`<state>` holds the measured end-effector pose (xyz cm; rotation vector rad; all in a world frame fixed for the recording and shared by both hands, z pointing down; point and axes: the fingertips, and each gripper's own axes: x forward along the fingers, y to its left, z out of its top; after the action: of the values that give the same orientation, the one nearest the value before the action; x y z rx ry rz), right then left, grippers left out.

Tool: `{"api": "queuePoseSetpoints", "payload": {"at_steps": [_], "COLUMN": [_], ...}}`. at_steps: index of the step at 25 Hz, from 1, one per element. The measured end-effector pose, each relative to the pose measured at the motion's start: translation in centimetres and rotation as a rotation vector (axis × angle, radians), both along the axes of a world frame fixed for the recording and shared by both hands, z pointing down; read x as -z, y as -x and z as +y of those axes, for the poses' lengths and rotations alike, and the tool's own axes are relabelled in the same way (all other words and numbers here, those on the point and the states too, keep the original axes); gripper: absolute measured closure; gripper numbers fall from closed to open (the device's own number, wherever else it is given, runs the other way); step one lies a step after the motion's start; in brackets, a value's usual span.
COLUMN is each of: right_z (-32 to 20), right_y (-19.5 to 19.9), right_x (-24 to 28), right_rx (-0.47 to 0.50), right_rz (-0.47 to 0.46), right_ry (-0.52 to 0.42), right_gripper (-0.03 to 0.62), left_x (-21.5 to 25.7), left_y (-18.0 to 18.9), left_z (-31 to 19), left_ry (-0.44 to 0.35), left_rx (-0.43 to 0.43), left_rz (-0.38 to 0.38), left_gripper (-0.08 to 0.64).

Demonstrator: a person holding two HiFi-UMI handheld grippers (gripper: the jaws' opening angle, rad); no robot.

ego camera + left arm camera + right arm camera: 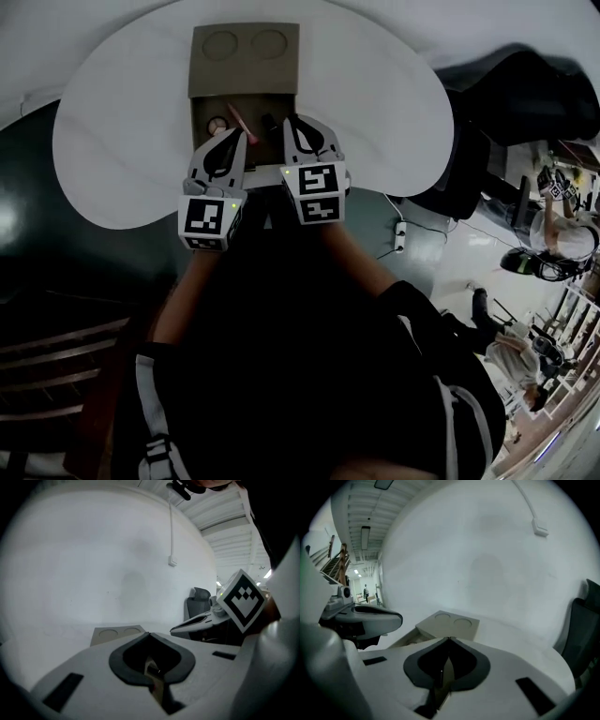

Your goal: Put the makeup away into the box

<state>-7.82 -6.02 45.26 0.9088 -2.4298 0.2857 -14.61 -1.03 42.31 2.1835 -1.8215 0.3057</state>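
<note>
White table [122, 141] ahead of me, with the brown box [201, 111] open at its far side. A pink makeup stick [238, 123] and a round compact [217, 125] lie inside. My left gripper [246, 140] and right gripper [289, 123] hover at the box's near edge, both with jaws pressed together and empty.

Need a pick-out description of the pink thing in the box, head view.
On the white table sits a tan box, its lid with two round recesses folded open away from the person. Inside, the pink stick lies slanted between a pale round compact and darker items; it is the only pink, slender thing there.
</note>
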Motion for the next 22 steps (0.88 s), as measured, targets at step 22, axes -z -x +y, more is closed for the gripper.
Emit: {"api": "queuePoseSetpoints", "payload": {"at_steps": [22], "right_z": [0.5], "right_y": [-5.7], "right_x": [17.9], "right_rx": [-0.065], "right_rz": [-0.288], "right_ry": [-0.354], "right_gripper": [0.569], "left_x": [14.4], "left_y": [-1.8], "left_z": [-0.5], "left_ry": [-0.236], "left_rx": [0.062], "left_rz": [-0.090], "left_gripper": [0.557]}}
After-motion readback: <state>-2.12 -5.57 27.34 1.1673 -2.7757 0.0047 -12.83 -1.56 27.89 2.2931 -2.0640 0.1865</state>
